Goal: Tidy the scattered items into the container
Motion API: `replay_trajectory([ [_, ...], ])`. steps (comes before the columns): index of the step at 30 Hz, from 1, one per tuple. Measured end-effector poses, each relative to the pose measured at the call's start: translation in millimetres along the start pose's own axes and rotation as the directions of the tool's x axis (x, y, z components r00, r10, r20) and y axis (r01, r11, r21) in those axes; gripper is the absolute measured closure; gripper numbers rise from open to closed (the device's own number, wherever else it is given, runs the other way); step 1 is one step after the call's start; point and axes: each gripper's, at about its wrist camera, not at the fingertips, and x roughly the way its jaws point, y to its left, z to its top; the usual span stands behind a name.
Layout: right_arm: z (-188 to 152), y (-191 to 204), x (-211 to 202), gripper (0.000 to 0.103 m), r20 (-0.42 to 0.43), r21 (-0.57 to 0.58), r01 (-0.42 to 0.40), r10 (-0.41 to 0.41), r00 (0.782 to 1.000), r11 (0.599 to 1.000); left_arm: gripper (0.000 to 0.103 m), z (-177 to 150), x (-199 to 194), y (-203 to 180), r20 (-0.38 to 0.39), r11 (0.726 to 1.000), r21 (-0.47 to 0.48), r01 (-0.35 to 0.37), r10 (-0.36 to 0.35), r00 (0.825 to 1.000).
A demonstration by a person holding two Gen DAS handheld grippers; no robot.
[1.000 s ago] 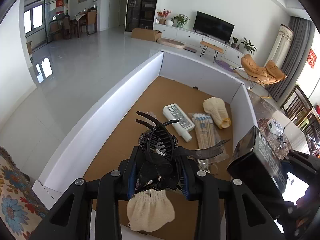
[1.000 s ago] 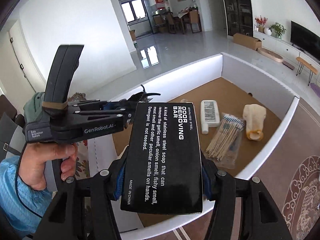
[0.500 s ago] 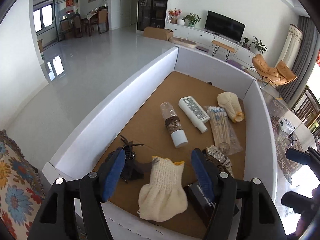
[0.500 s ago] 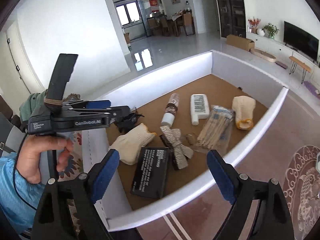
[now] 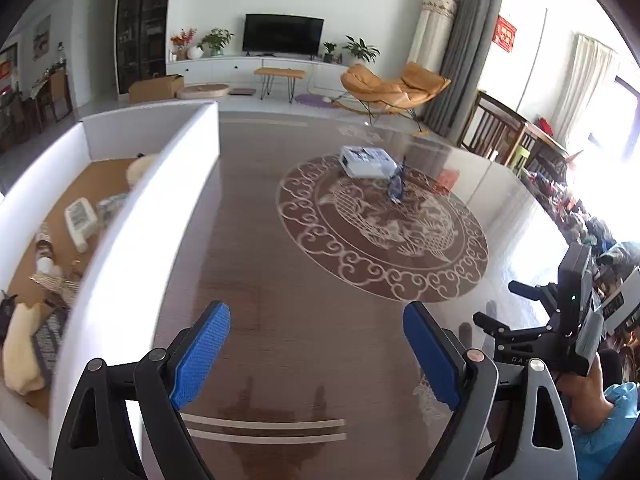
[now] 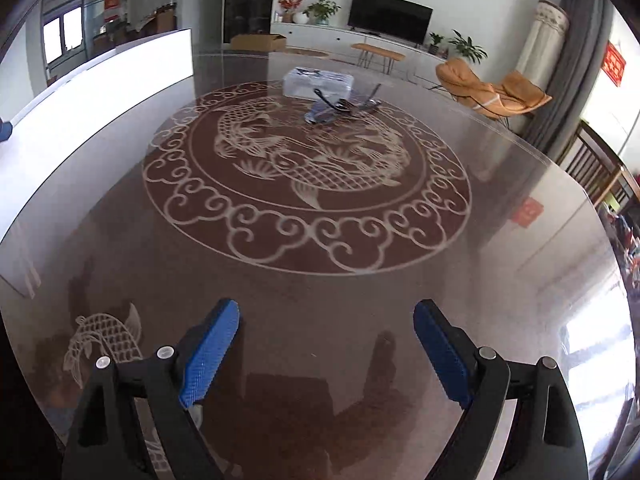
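A glossy brown worktop (image 6: 120, 240) is carrying a white container (image 5: 120, 272); the left gripper (image 5: 316, 356) is opening empty jaws, the right gripper (image 6: 326, 354) is hovering wide, empty.

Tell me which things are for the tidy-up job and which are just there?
For the job:
white box
small white packet
dark clip

Just there:
table
TV
orange chair
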Motion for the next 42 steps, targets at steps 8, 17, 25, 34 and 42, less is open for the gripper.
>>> replay_trajectory([
  [8,-27.2,-34.9,-12.5,0.013,0.024,0.096,-0.02,0.018,1.0,0.995,0.014,-5.2,106.8,-65.3,-0.126,0.994,0.098,-0.052,0.065,0.99],
  [17,-27.4,-37.1,-6.4,0.011,0.01,0.154,-0.039,0.038,0.999,0.987,0.0,14.7,126.3,-35.5,-0.109,0.987,0.129,-0.091,0.105,0.988],
  [25,-27.5,-37.5,-6.3,0.011,0.01,0.155,-0.039,0.038,0.999,0.987,0.0,15.3,129.8,-33.8,-0.096,0.987,0.124,-0.099,0.111,0.989],
  [34,-27.6,-38.1,-5.6,0.011,0.008,0.156,-0.038,0.038,0.999,0.987,0.0,15.7,130.8,-33.0,-0.095,0.987,0.122,-0.1,0.112,0.989],
  [42,16.2,-16.1,22.7,0.009,-0.059,0.179,-0.03,0.041,0.997,0.983,0.0,16.1,130.7,-32.7,-0.094,0.987,0.122,-0.101,0.113,0.989],
])
